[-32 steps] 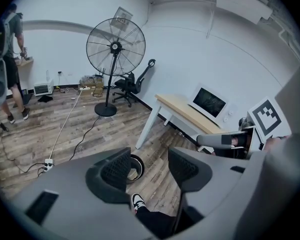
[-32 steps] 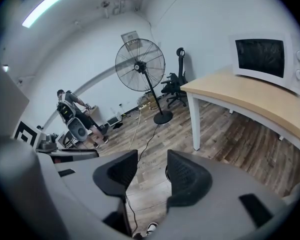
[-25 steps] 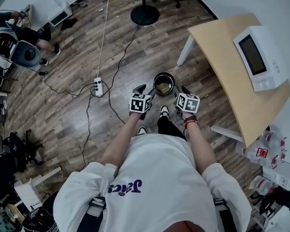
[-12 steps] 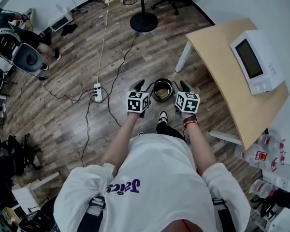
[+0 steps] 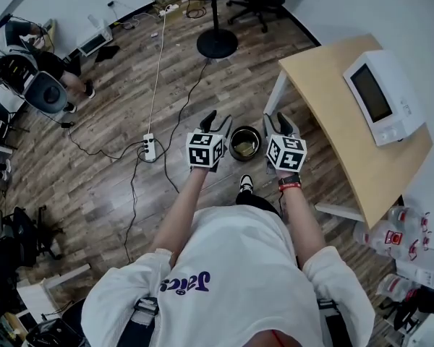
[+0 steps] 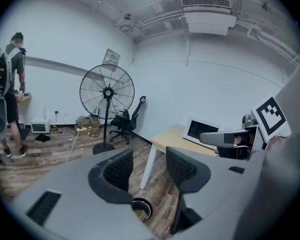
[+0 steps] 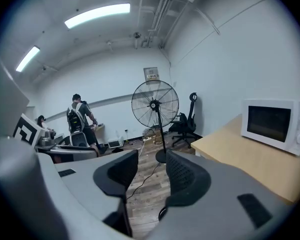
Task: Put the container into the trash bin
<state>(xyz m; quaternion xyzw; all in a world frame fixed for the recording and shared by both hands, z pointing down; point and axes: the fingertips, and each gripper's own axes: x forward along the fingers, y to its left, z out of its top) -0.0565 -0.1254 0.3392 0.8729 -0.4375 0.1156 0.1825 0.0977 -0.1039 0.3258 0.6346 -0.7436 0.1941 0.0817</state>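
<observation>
Head view: the trash bin [image 5: 244, 157], with yellowish contents [image 5: 245, 142] inside, stands on the floor [image 5: 130, 121] between the left hand-held gripper [image 5: 215, 123] and the right hand-held gripper [image 5: 278, 125].
Left gripper view: jaws wide, empty, with the bin on the floor beyond them.
Right gripper view: jaws wide, empty.

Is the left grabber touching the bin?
Apart. The left gripper view shows the left gripper with empty open jaws, the trash bin down on the floor below.

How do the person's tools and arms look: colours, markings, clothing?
The left tool and right tool are grey with black ribbed pads; each carries a white cube with black square markers. White short-sleeved shirt; black and red wristbands on the right.
</observation>
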